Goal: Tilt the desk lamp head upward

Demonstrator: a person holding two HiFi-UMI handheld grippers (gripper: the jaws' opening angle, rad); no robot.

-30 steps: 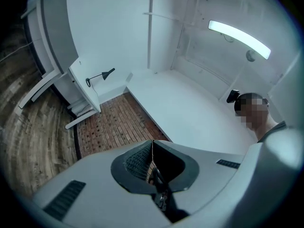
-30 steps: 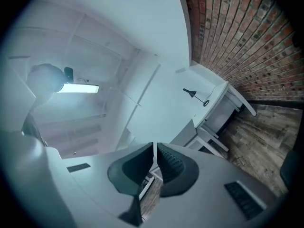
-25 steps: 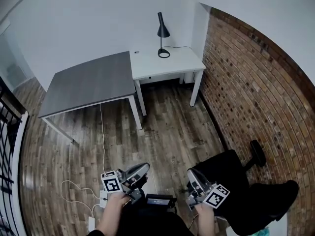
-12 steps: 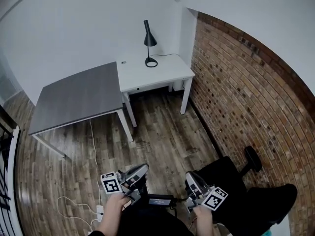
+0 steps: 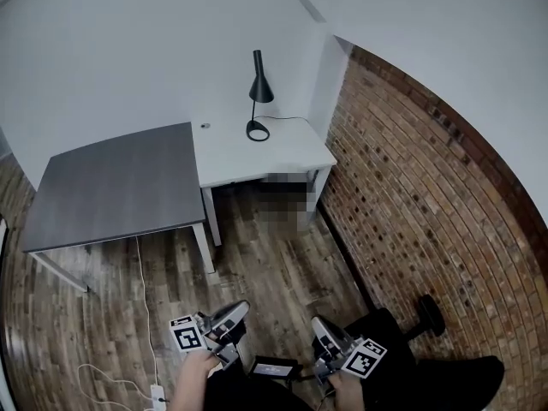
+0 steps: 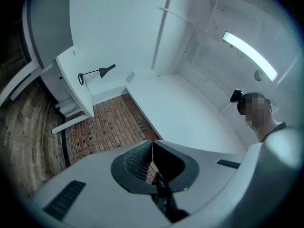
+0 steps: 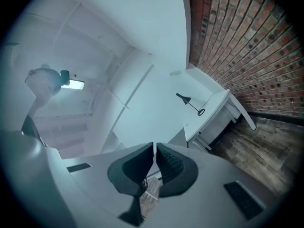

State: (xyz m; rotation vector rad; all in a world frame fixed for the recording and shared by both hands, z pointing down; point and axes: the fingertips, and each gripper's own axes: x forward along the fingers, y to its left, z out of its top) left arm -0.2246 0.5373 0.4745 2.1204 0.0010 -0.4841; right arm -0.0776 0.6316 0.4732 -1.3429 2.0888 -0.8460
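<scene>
Two desks stand far away: a grey desk on the left and a white desk on the right. One black desk lamp stands on the white desk. Near, the left gripper and the right gripper both have jaws pressed together, holding nothing.

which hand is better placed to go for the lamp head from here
Left, marginally: in the head view the desk lamp stands more nearly above the left claw than the right claw. Both are shut, empty and far from it.
</scene>
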